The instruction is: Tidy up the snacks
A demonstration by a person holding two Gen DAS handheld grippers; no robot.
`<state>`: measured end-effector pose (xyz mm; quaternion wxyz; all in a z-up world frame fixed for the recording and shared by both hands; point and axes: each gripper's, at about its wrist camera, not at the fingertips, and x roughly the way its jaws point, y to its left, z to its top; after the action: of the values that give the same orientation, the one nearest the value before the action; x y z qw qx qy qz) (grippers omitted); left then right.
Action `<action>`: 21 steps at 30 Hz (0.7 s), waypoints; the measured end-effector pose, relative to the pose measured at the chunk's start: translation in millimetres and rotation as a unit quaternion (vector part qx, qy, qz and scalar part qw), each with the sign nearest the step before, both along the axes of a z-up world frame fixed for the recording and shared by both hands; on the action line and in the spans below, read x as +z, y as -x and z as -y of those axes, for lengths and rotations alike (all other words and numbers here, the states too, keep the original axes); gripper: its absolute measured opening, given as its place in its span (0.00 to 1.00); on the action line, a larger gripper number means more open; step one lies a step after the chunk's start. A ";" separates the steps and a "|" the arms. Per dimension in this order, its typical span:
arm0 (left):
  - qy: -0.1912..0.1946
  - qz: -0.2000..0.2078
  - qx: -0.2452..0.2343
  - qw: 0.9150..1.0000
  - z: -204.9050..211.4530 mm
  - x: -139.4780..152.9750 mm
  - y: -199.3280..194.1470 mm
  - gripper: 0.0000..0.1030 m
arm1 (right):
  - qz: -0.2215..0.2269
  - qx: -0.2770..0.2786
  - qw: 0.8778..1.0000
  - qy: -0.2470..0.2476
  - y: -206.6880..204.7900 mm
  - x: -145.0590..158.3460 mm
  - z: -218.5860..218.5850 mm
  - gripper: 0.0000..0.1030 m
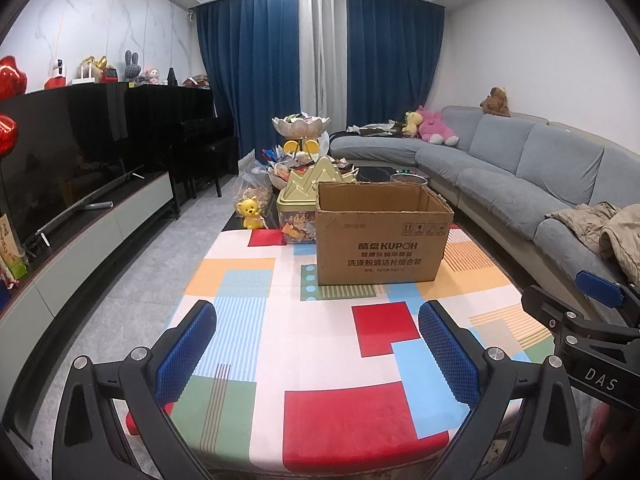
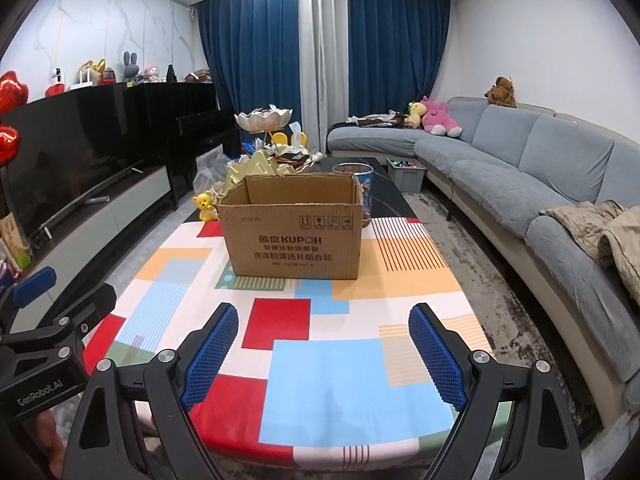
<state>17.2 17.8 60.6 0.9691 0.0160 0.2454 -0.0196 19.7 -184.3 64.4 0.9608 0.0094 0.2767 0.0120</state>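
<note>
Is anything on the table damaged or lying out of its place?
The brown cardboard box stands open on the patterned tablecloth, and its top rim looks torn and ragged, most at the right corner. Behind it, snack packets lie heaped around the tiered tray. Nothing appears spilled on the cloth.

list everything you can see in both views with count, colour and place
cardboard box: one, brown, open top, on the tablecloth's far half
tablecloth: one, red, blue, orange and green blocks, covering the near table
bear figure: one, yellow, left of the box
lidded snack tub: one, green with gold peaked lid, behind the box's left side
tiered snack tray: one, pale, far end of the table
round tin: one, blue, behind the box's right corner
sofa: one, grey-blue, right side
curtains: blue with a white centre, back wall
left tool: open, empty, over the tablecloth
right tool: open, empty, over the tablecloth
</note>
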 end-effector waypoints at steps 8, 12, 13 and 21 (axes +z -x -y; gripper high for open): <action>-0.001 0.001 0.000 1.000 1.3 0.8 1.8 1.00 | 0.001 0.000 1.000 0.000 0.8 -0.6 1.1 0.86; -0.002 0.002 -0.001 1.000 2.6 1.5 2.2 1.00 | 0.001 0.000 1.000 -0.001 1.0 -0.9 1.0 0.86; -0.001 0.002 0.000 1.000 2.5 1.5 2.2 1.00 | 0.001 0.000 1.000 -0.001 1.6 -1.0 1.1 0.86; -0.002 0.002 0.000 1.000 2.8 1.1 2.4 1.00 | 0.001 0.000 1.000 -0.001 1.0 -1.2 1.1 0.86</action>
<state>14.8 15.0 61.6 0.9696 0.0179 0.2432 -0.0193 18.7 -185.4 63.1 0.9612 0.0104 0.2753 0.0118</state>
